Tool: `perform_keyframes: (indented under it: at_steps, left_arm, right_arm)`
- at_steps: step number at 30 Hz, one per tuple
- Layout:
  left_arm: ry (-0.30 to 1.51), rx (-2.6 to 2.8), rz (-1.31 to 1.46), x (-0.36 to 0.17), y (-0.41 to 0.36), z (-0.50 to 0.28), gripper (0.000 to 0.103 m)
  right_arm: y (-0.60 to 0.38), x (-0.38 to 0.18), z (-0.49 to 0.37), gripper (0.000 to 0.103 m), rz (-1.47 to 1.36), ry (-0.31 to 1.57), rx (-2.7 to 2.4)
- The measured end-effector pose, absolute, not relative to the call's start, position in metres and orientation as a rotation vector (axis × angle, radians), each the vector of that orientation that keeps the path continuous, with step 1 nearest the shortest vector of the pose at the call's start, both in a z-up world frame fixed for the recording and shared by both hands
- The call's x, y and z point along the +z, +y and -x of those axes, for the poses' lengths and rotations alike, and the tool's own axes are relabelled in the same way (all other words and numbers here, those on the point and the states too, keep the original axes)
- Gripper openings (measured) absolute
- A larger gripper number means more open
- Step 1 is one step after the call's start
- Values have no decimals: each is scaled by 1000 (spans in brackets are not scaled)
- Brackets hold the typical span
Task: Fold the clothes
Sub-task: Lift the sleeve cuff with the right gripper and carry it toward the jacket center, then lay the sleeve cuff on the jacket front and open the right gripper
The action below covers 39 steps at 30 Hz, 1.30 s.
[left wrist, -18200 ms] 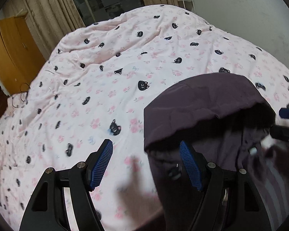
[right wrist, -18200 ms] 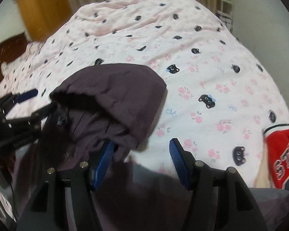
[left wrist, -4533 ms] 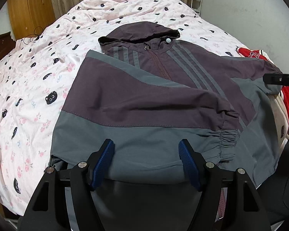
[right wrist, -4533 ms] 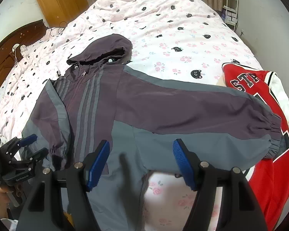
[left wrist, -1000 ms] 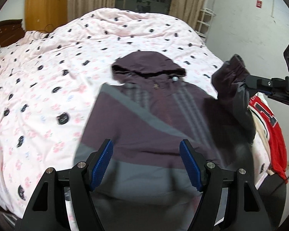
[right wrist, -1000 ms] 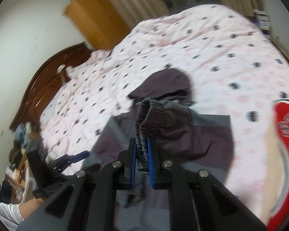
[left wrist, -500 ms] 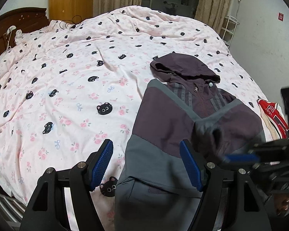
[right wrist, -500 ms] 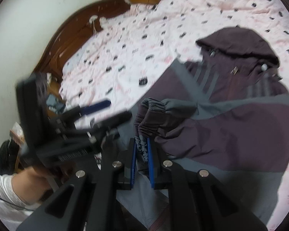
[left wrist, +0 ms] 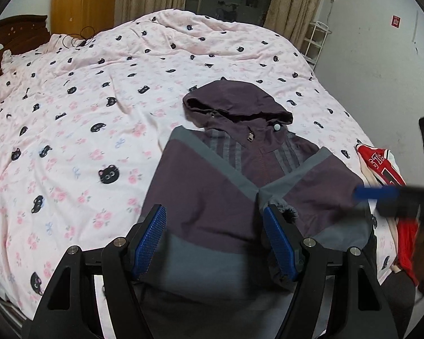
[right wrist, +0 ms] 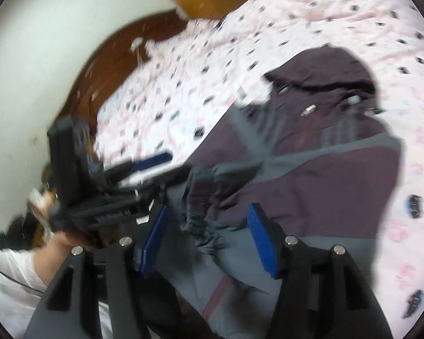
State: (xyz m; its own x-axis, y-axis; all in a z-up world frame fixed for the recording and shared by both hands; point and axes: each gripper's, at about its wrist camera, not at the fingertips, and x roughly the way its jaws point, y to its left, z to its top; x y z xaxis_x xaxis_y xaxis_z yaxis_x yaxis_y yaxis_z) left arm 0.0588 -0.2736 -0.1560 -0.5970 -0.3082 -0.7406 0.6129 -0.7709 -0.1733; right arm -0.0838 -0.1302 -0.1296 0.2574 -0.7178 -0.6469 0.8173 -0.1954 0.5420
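Observation:
A purple and grey hooded jacket (left wrist: 212, 186) lies face up on the bed, hood (left wrist: 234, 104) away from me. Both sleeves are folded across its front. My left gripper (left wrist: 213, 226) hovers open over the jacket's lower front, nothing between its fingers. The right sleeve's gathered cuff (left wrist: 287, 212) lies beside its right finger. In the blurred right wrist view my right gripper (right wrist: 209, 212) is opening; the cuff (right wrist: 200, 206) hangs loose between the parted pads, which do not press on it. The left gripper (right wrist: 144, 163) shows just left of it, and the right gripper (left wrist: 381, 195) enters the left wrist view from the right.
The bed has a pink quilt with a black cat print (left wrist: 99, 113). A red and white jersey (left wrist: 381, 163) lies at the bed's right edge. A dark wooden headboard (right wrist: 110, 65) stands at the left. A hand (right wrist: 67, 234) and white sleeve (right wrist: 8, 268) hold the left gripper.
The right gripper carried the right sleeve across the jacket's front, sank toward the left gripper, and its jaws parted off the cuff. The left gripper stayed open and shifted a little.

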Motion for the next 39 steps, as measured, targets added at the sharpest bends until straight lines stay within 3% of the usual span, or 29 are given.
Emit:
perform_keyframes:
  at_steps: [5,12,19,30,33,35,37,39]
  left_arm:
    - [636,-2383,-952,-154,-271,-61,67]
    - [787,-2417,-913,-155,-277,-76,67]
    - [857,-2478,-841,-146,-278,-83,72]
    - [590,-2406,-1161,-191,-247,-41,72]
    - [601,-2379,-1208,-203,-246,-37,72]
    - [623,-2378,-1203,-204,-246,-38,72]
    - [646,-2389,-1194,-204,-247,-39,72]
    - [670,-2405,-1181,-203,-248,-41,63]
  right_arm:
    - [-115,-123,167,61,-1200,10,-1538]
    - [-127,-180,276,61,-1506,-203,-1534]
    - [-142,-235,300,61,-1677,-313,-1416]
    - [-173,-237,296,60,-1702,-287,-1354]
    - [-182,-225,292,42,-1683,-150,-1375]
    - [-189,-216,287,21,-1665,-13,-1399]
    - [-195,-207,282,16,-1633,104,-1435]
    - [-201,-196,277,14,-1596,190,-1457]
